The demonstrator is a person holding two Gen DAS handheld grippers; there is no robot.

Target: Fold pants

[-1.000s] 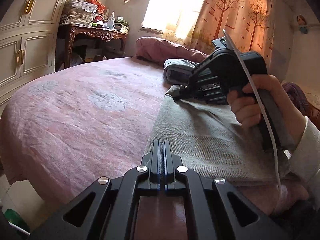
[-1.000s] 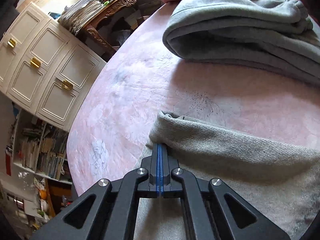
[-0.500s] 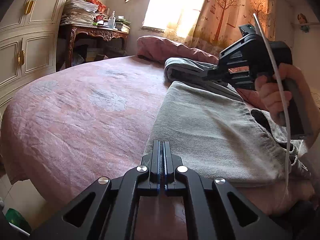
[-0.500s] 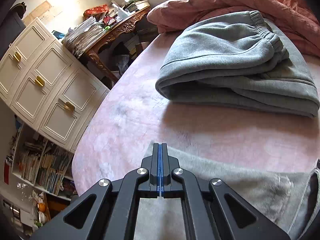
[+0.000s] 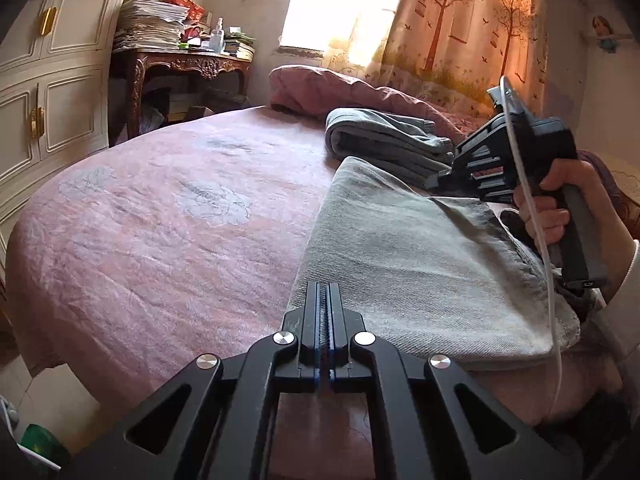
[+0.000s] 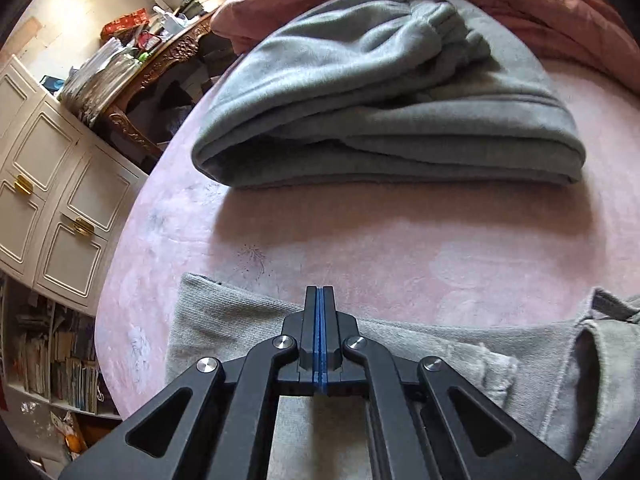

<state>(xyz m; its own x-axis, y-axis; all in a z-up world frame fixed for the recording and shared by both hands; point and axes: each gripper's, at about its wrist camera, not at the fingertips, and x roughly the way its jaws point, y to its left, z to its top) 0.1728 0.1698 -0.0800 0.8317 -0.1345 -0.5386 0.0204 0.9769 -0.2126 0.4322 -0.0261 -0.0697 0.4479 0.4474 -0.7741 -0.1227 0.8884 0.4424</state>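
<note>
Left wrist view: left tool (image 5: pixel 324 292) jaws fully together, nothing between them, tip at near edge of light grey pants (image 5: pixel 404 256) lying folded flat on pink bed (image 5: pixel 160 220). Right tool (image 5: pixel 434 182) in hand (image 5: pixel 548 204), above far end of pants, apart from cloth.

Right wrist view: right tool (image 6: pixel 320 296) closed, empty, over pants' far edge (image 6: pixel 240 320). Folded grey sweatpants (image 6: pixel 380 120) beyond.

Judgement: fold looks laid, tools released. Next: smooth, or grip edge for another fold.

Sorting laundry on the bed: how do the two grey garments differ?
The near pants are light, woven twill, lying flatter; the far sweatpants are darker, fleecy, thicker, with a gathered elastic band. The near pants show a pocket opening; the sweatpants show none. Both lie folded on the pink bedspread.
</note>
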